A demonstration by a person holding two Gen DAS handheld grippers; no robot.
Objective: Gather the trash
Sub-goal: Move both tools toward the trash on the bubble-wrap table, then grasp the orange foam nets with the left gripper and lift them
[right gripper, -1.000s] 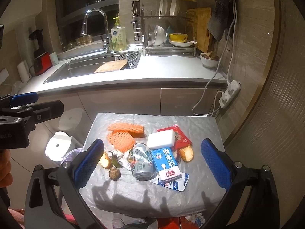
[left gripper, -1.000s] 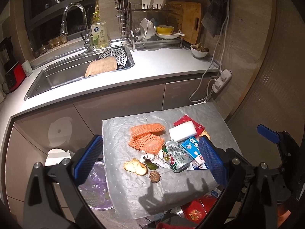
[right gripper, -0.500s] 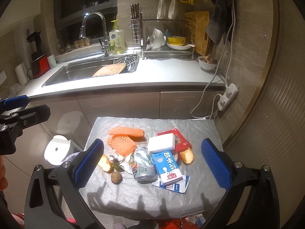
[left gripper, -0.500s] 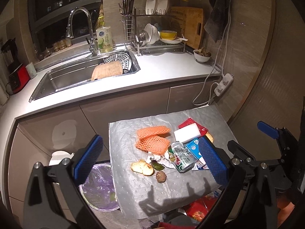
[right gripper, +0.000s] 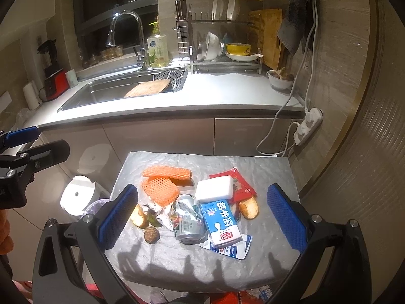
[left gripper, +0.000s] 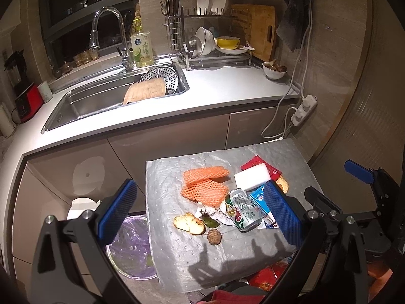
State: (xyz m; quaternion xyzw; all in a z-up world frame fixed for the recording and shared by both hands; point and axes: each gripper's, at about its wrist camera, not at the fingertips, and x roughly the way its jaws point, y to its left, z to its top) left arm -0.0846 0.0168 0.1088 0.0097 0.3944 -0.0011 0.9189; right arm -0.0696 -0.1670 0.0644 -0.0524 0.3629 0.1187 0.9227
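Trash lies on a small table under a grey sheet (left gripper: 177,248) (right gripper: 265,253): two orange foam nets (left gripper: 205,188) (right gripper: 160,190), a crushed can (left gripper: 243,209) (right gripper: 188,220), a blue milk carton (right gripper: 222,223), a white sponge block (left gripper: 251,177) (right gripper: 215,188), a red wrapper (right gripper: 240,185), bread pieces (left gripper: 188,224) (right gripper: 249,207) and a brown nut (left gripper: 214,236) (right gripper: 152,234). My left gripper (left gripper: 200,212) is open and empty above the table. My right gripper (right gripper: 201,217) is open and empty above the trash.
A bin lined with a purple bag (left gripper: 134,248) stands on the floor left of the table, beside a white lid (right gripper: 76,198). Behind are cabinets, a counter (left gripper: 215,93), sink (left gripper: 101,98) and dish rack (left gripper: 215,48). A power strip (right gripper: 307,125) hangs at right.
Both grippers have drawn back and risen a little, so the table looks smaller and lower in both views. Both stay open. The trash has not moved.
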